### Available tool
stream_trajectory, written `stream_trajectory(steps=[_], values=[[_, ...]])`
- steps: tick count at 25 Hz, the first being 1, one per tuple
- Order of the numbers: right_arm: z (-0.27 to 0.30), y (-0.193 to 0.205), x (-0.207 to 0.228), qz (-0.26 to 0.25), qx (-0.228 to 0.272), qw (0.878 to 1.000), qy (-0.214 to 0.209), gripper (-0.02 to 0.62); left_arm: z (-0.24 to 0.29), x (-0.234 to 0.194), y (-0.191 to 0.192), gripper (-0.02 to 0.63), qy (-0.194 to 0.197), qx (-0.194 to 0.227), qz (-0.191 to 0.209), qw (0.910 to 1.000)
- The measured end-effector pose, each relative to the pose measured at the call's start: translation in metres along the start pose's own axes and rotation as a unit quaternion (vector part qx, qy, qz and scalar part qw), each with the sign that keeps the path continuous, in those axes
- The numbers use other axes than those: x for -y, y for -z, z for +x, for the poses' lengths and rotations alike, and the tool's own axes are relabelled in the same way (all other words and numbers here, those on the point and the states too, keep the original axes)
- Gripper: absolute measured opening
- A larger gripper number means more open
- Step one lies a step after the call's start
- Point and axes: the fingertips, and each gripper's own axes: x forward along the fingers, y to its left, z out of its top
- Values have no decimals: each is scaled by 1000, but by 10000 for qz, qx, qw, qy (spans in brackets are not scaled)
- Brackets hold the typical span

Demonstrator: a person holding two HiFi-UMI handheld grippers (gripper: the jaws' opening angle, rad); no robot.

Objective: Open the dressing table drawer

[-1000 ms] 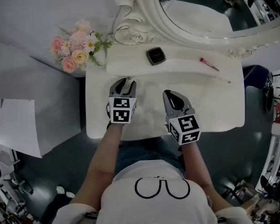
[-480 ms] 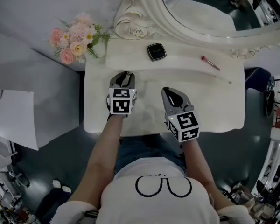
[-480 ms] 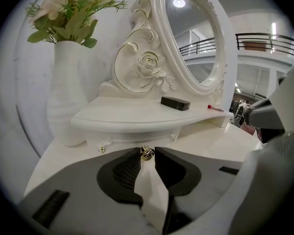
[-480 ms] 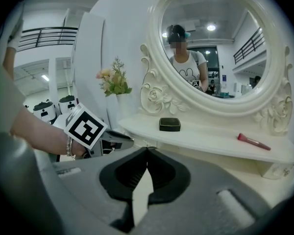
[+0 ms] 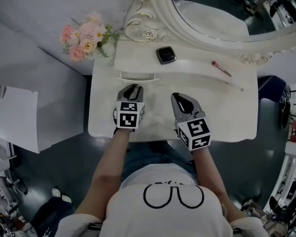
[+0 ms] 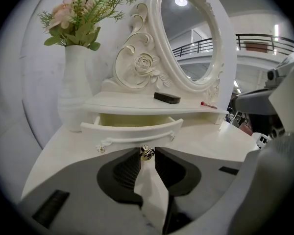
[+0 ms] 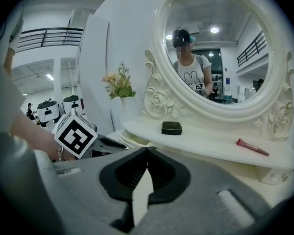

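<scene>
The small white drawer (image 5: 138,77) under the dressing table's raised shelf (image 5: 197,65) stands partly pulled out; its pale inside (image 6: 132,120) shows in the left gripper view. My left gripper (image 5: 133,87) is right in front of it, shut on the little metal knob (image 6: 147,153) at the middle of the curved drawer front (image 6: 132,131). My right gripper (image 5: 180,98) hovers over the tabletop to the right, jaw tips together, holding nothing (image 7: 147,150).
On the shelf lie a black compact (image 5: 166,55) and a red stick (image 5: 221,68). A white vase of pink flowers (image 5: 89,39) stands at the shelf's left end, close to the drawer. The oval mirror (image 5: 222,14) rises behind. The tabletop's near edge (image 5: 138,136) lies under my wrists.
My left gripper closed on the knob and drew back toward me. The drawer slid out from under the shelf with it. The right gripper kept its place.
</scene>
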Motion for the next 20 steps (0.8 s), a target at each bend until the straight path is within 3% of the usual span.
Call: stream_trajectory(steps=[16, 20], values=[[-5, -15, -11, -106, 186, 9997, -130, 0, -28, 5, 10, 101, 134, 5, -190, 9997], [-4, -33, -8, -121, 422, 9990, -82, 0, -54, 0, -8, 106, -1, 336, -364, 9988]])
